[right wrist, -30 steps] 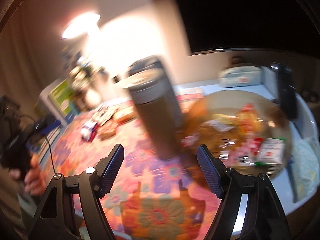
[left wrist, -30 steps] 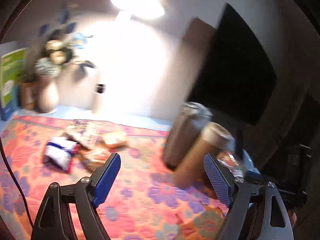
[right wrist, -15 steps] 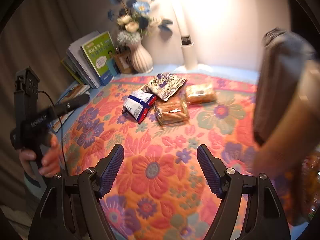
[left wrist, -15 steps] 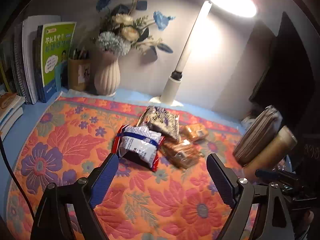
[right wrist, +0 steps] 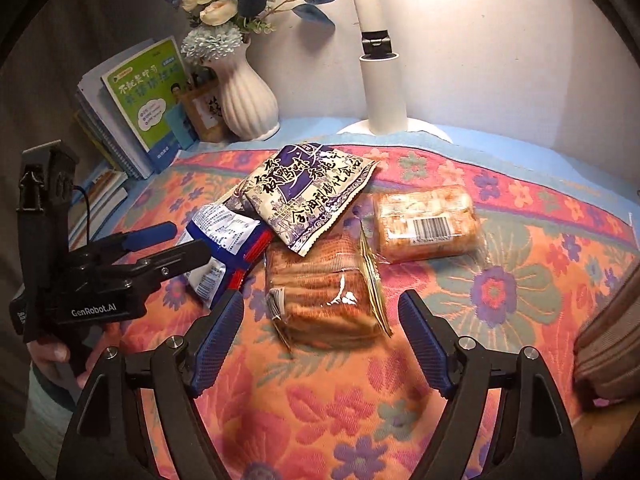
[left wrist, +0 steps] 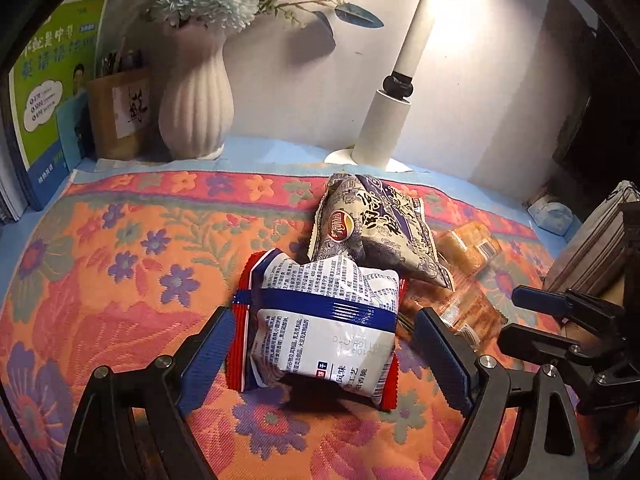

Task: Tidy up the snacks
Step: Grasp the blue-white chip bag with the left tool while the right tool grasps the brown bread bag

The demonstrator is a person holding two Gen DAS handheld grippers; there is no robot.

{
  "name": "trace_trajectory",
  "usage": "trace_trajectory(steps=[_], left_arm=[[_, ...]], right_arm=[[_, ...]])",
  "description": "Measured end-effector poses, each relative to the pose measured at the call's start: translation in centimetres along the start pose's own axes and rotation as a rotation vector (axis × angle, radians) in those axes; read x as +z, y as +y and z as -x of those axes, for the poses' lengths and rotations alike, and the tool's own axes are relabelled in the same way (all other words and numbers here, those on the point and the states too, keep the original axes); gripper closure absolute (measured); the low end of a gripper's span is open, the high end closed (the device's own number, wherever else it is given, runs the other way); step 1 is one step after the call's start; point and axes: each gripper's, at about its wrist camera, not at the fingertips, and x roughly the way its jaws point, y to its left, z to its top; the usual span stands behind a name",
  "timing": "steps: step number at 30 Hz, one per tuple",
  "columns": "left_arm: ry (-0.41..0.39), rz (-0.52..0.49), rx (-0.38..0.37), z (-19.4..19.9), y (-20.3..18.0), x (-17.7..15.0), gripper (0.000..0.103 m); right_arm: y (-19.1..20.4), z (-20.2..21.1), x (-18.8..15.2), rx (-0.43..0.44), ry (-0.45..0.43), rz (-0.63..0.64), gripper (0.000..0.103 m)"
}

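Note:
Several snack packs lie in a pile on the floral cloth. A white, red and blue pack (left wrist: 324, 324) sits between the fingers of my open left gripper (left wrist: 324, 354); it also shows in the right wrist view (right wrist: 224, 240). A purple and white bag (left wrist: 376, 228) (right wrist: 308, 192) leans over it. A clear pack of brown cakes (right wrist: 324, 292) lies just ahead of my open right gripper (right wrist: 320, 340). Another clear pack with a barcode (right wrist: 428, 222) lies to the right, and shows in the left wrist view (left wrist: 468, 248). The left gripper (right wrist: 168, 244) is seen from the right wrist view.
A white vase with flowers (left wrist: 196, 108) (right wrist: 248, 100), a lamp base (left wrist: 384, 124) (right wrist: 384, 92), a pencil cup (left wrist: 116, 116) and books (right wrist: 140, 104) stand along the back. A ribbed brown container (right wrist: 612, 340) stands at the right edge.
Both grippers have moved forward and down toward the snack pile. The white, red and blue pack now sits between the left fingers; the cake pack is close before the right gripper.

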Motion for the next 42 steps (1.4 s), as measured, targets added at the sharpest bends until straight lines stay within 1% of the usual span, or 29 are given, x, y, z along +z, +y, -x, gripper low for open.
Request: trace_trajectory(steps=[2, 4, 6, 7, 10, 14, 17, 18, 19, 20, 21, 24, 28, 33, 37, 42], left_arm=[[-0.003, 0.009, -0.014, -0.7, 0.3, -0.3, 0.014], [0.008, 0.003, 0.001, -1.2, 0.4, -0.5, 0.013], [0.005, 0.009, -0.005, -1.3, 0.5, -0.5, 0.012], [0.007, 0.011, -0.003, -1.4, 0.5, -0.5, 0.012], [0.016, 0.016, -0.007, -1.7, 0.7, -0.5, 0.012], [0.040, 0.021, -0.012, -2.2, 0.8, -0.5, 0.012], [0.042, 0.019, -0.011, -2.3, 0.8, -0.5, 0.012], [0.042, 0.015, -0.005, -2.3, 0.7, -0.4, 0.012], [0.041, 0.012, -0.008, -2.2, 0.7, -0.5, 0.015], [0.042, 0.008, -0.023, -2.2, 0.7, -0.5, 0.019], [0.040, 0.000, -0.040, -2.1, 0.6, -0.5, 0.025], [0.024, -0.019, -0.038, -1.7, 0.3, -0.6, 0.029], [-0.005, -0.051, -0.025, -1.0, -0.3, -0.7, 0.031], [-0.005, -0.059, -0.029, 0.1, -0.8, -1.4, 0.031], [0.006, -0.039, -0.087, 2.0, -1.4, -3.6, 0.031], [0.015, -0.017, -0.134, 4.3, -2.9, -6.3, 0.031]], right_arm=[[0.2, -1.3, 0.2, -0.011, 0.020, 0.016, 0.023], [0.4, -2.4, 0.2, -0.014, 0.035, 0.022, 0.023], [0.7, -3.1, 0.2, -0.021, 0.032, 0.027, 0.023], [0.8, -3.3, 0.2, -0.023, 0.029, 0.032, 0.020], [1.0, -3.7, -0.1, -0.023, 0.022, 0.037, 0.015], [0.5, -4.0, -0.4, -0.018, 0.032, 0.017, 0.016], [0.6, -3.8, -0.5, -0.026, 0.018, 0.024, 0.018], [0.7, -3.7, -0.6, -0.030, 0.014, 0.029, 0.022], [0.8, -3.6, -0.7, -0.036, 0.009, 0.032, 0.026], [0.9, -3.6, -0.7, -0.044, 0.007, 0.036, 0.027], [1.0, -3.5, -0.8, -0.053, -0.001, 0.039, 0.030], [1.6, -2.8, -1.2, -0.081, -0.031, 0.063, 0.042], [2.2, -2.3, -1.7, -0.091, -0.033, 0.077, 0.042], [1.4, -0.7, -3.0, -0.036, -0.014, -0.013, 0.042], [1.0, 2.0, -5.5, -0.019, -0.013, -0.062, 0.042], [-0.2, 5.0, -8.5, -0.026, -0.004, -0.124, 0.042]])
